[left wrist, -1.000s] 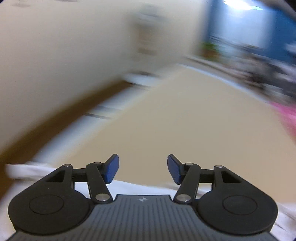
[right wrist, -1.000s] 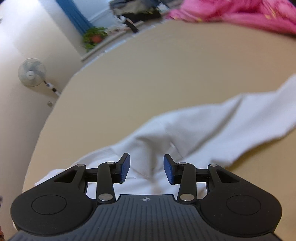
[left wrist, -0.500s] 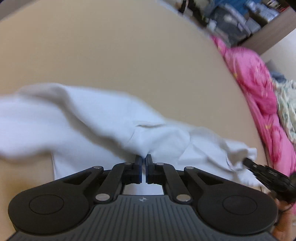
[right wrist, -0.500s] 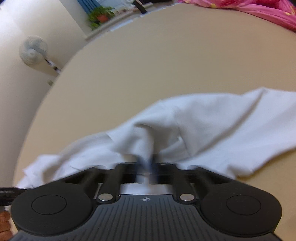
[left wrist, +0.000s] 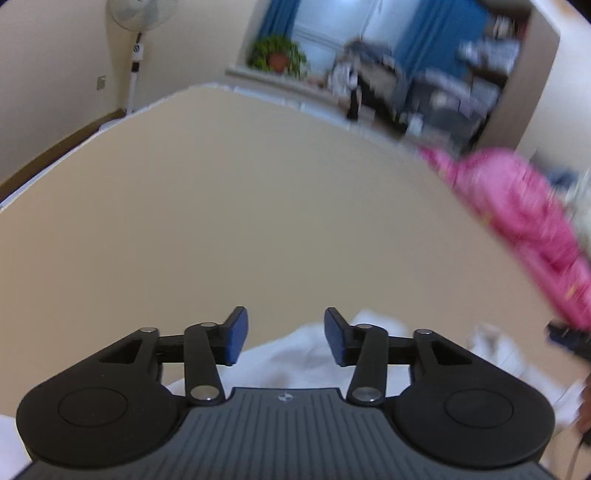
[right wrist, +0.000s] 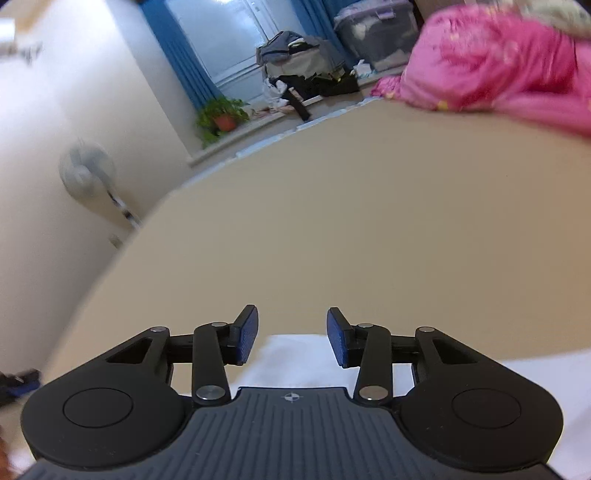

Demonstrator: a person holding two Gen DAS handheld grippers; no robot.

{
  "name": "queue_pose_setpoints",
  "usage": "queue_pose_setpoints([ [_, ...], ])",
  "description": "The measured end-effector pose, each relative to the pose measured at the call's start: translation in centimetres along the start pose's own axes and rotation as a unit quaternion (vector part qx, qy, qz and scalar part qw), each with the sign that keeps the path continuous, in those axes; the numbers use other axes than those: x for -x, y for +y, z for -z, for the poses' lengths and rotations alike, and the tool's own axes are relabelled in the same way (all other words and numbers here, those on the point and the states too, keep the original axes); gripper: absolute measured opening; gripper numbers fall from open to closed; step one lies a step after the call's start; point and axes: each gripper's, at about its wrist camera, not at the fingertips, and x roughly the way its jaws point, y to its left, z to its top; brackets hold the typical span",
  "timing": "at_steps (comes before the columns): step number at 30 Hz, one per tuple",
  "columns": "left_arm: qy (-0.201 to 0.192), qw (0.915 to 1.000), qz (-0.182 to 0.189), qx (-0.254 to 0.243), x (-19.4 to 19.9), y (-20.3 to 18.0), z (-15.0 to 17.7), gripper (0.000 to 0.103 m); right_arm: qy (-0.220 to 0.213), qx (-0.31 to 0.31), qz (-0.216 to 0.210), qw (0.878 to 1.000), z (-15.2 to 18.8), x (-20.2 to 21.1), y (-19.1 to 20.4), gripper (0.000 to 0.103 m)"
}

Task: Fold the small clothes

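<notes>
left gripper point(left wrist: 286, 341) jaws just opened, nothing pinched | right gripper point(right wrist: 291, 338) likewise | crumpled white cotton garment point(left wrist: 306, 360) lies below both, under fingertips, axis unclear

Your two grippers are black, each with blue pads point(left wrist: 236, 334) on the fingers and a ribbed dark grey plate behind them. The garment point(left wrist: 295, 354) below you is plain white, lying on a plain tan surface point(left wrist: 258, 221). The bedding point(right wrist: 498, 55) at the far edge is bright pink with small yellowish flecks. The curtains point(right wrist: 184, 55) are blue, the walls cream. The plant point(right wrist: 221, 110) is green in an orange-red pot, and the fan point(left wrist: 138, 14) is white on a white pole with black bands.
</notes>
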Motion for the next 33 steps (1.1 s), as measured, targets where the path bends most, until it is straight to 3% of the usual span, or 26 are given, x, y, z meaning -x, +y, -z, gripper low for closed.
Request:
queue_pose_setpoints([
  [2, 0.024, 0.9996, -0.012, -0.003, -1.7, 0.8, 0.7, 0.062, 0.021, 0.021, 0.02, 0.999, 0.7, -1.2, -0.9, 0.052],
  [6, 0.044, 0.9977, -0.037, -0.037, -2.7, 2.5, 2.2, 0.064, 0.091, 0.093, 0.033, 0.991, 3.3, -4.8, -0.8, 0.055],
  [8, 0.033, 0.9956, -0.064, -0.059, -3.3, 2.2, 2.7, 0.064, 0.079, 0.126, 0.042, 0.988, 4.0, -5.5, -0.2, 0.056],
  [14, 0.043, 0.9957, -0.061, -0.055, -5.7, 2.0, 2.3, 0.062, 0.07, 0.138, 0.049, 0.987, 3.2, -6.2, 0.1, 0.055],
  [15, 0.043, 0.9954, -0.06, -0.061, -5.9, 1.8, 2.4, 0.056, 0.081, 0.135, 0.045, 0.986, 3.2, -6.8, -0.1, 0.055],
  [16, 0.04, 0.9953, -0.053, -0.07, -5.7, 1.5, 2.6, 0.034, 0.088, 0.139, 0.044, 0.985, 3.3, -7.1, -0.3, 0.055],
  [18, 0.04, 0.9944, -0.029, -0.094, -4.7, 1.1, 2.9, 0.002, 0.095, 0.159, 0.038, 0.982, 3.4, -7.3, 0.1, 0.048],
  [20, 0.013, 0.9912, -0.057, -0.119, -4.2, 0.3, 2.7, 0.001, 0.095, 0.174, 0.034, 0.98, 2.7, -7.7, 0.4, 0.014],
  [21, -0.008, 0.9919, -0.06, -0.111, -3.7, 0.3, 2.4, 0.001, 0.078, 0.173, 0.041, 0.981, 2.2, -7.2, 0.6, 0.013],
  [24, -0.04, 0.9923, -0.074, -0.091, -3.2, 0.5, 2.1, 0.002, -0.032, 0.094, 0.024, 0.995, 0.6, -4.6, 0.0, 0.011],
  [25, -0.033, 0.9909, -0.087, -0.097, -3.6, 0.3, 2.3, 0.013, -0.043, 0.102, 0.034, 0.993, 0.8, -4.6, 0.5, 0.012],
  [27, 0.0, 0.9872, -0.118, -0.108, -4.4, 0.0, 2.5, 0.029, -0.005, 0.166, 0.073, 0.983, 2.3, -6.5, 1.6, 0.014],
  [28, -0.009, 0.9872, -0.121, -0.104, -3.9, -0.2, 2.5, 0.029, 0.032, 0.187, 0.1, 0.977, 3.2, -7.7, 1.7, 0.015],
  [31, -0.044, 0.9902, -0.102, -0.084, -1.0, -0.6, 1.7, 0.029, 0.015, 0.148, 0.12, 0.981, 2.9, -6.5, 1.0, 0.02],
  [33, -0.037, 0.9946, -0.061, -0.075, 0.8, -0.9, 1.7, 0.029, -0.01, 0.127, 0.11, 0.986, 2.3, -4.2, 1.1, 0.022],
])
